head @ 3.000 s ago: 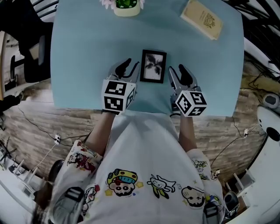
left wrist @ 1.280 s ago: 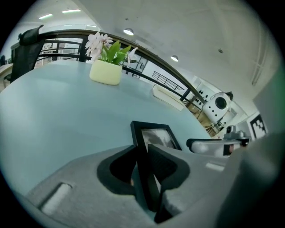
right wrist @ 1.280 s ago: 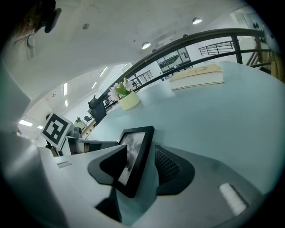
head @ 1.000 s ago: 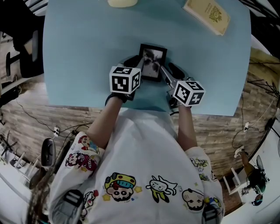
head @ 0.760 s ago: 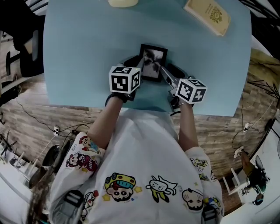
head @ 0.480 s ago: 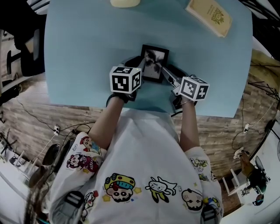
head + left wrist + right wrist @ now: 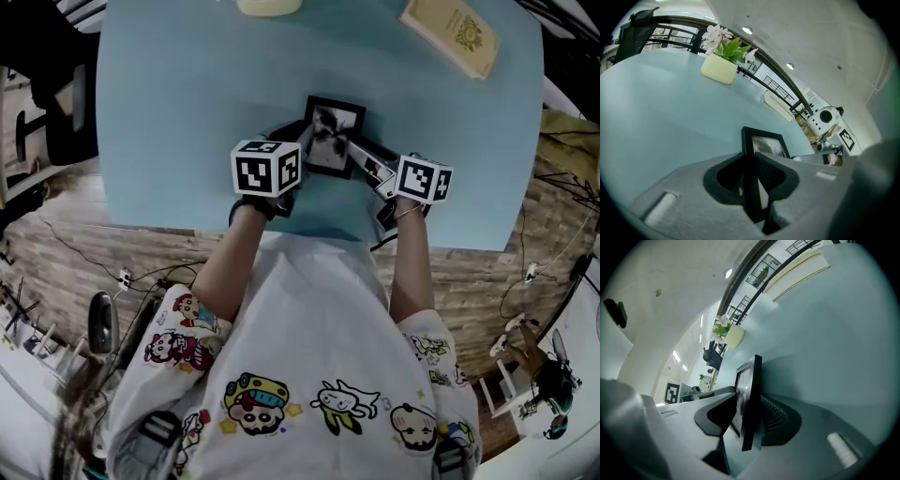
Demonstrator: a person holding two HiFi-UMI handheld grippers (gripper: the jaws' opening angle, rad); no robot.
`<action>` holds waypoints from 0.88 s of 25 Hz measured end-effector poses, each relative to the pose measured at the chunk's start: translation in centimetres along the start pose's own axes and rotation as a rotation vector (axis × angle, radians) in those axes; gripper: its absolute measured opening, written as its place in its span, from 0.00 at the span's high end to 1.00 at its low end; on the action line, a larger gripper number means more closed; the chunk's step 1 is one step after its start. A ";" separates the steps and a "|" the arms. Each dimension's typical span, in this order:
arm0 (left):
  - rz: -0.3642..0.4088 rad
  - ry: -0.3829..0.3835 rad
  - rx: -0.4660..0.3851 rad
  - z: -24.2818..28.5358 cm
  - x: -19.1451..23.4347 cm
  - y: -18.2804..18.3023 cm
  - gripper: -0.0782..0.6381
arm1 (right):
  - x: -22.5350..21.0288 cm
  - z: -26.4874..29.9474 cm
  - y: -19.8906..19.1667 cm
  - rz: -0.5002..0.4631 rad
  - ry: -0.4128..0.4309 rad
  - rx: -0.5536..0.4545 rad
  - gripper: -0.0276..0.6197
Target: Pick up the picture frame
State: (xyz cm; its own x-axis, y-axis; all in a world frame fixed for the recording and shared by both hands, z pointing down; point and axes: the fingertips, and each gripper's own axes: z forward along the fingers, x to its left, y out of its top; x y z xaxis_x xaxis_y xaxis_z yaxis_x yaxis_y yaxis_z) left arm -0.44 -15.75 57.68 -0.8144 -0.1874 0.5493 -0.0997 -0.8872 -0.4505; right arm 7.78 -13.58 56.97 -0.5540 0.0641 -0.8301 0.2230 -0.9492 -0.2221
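Note:
The picture frame (image 7: 334, 137), black with a black-and-white print, lies near the front of the light blue table (image 7: 187, 94). My left gripper (image 7: 305, 142) is shut on its left edge. In the left gripper view the frame's black rail (image 7: 752, 187) runs between the pads of the left gripper (image 7: 751, 161). My right gripper (image 7: 359, 155) holds the frame's right edge, and its jaws are closing. In the right gripper view the frame (image 7: 751, 399) stands on edge between the jaws of the right gripper (image 7: 749, 411), with both pads against it.
A cream book (image 7: 450, 33) lies at the table's far right. A pale pot with flowers (image 7: 269, 6) stands at the far edge, also in the left gripper view as the flower pot (image 7: 719, 70). The table's front edge runs just under my wrists.
Three seconds ago both grippers stood open beside the frame; now each has an edge between its jaws. Over the last second the right gripper rolled and its jaws narrowed on the frame.

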 end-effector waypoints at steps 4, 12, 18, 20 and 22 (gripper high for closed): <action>-0.019 -0.017 0.009 0.1 0.0 0.0 0.79 | 0.5 0.5 0.1 0.047 0.064 0.032 0.71; -0.047 -0.042 0.018 -0.1 0.1 0.0 0.79 | 1.5 0.6 0.6 0.148 0.232 0.061 0.74; -0.056 -0.048 0.019 -0.1 0.1 0.0 0.79 | 3.6 2.2 1.3 0.168 0.347 0.060 0.75; -0.056 -0.051 0.019 -0.1 0.1 0.1 0.79 | 3.8 2.7 1.3 0.172 0.350 0.054 0.77; -0.059 -0.053 0.019 -0.2 0.1 0.1 0.79 | 4.1 3.1 1.3 0.166 0.350 0.053 0.80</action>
State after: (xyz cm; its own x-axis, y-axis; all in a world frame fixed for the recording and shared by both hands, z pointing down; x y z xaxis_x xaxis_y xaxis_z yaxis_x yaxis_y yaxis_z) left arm -0.64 -15.78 57.59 -0.7757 -0.1562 0.6114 -0.1351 -0.9053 -0.4027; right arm 3.28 -15.45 54.84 -0.2046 0.0013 -0.9788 0.2399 -0.9694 -0.0514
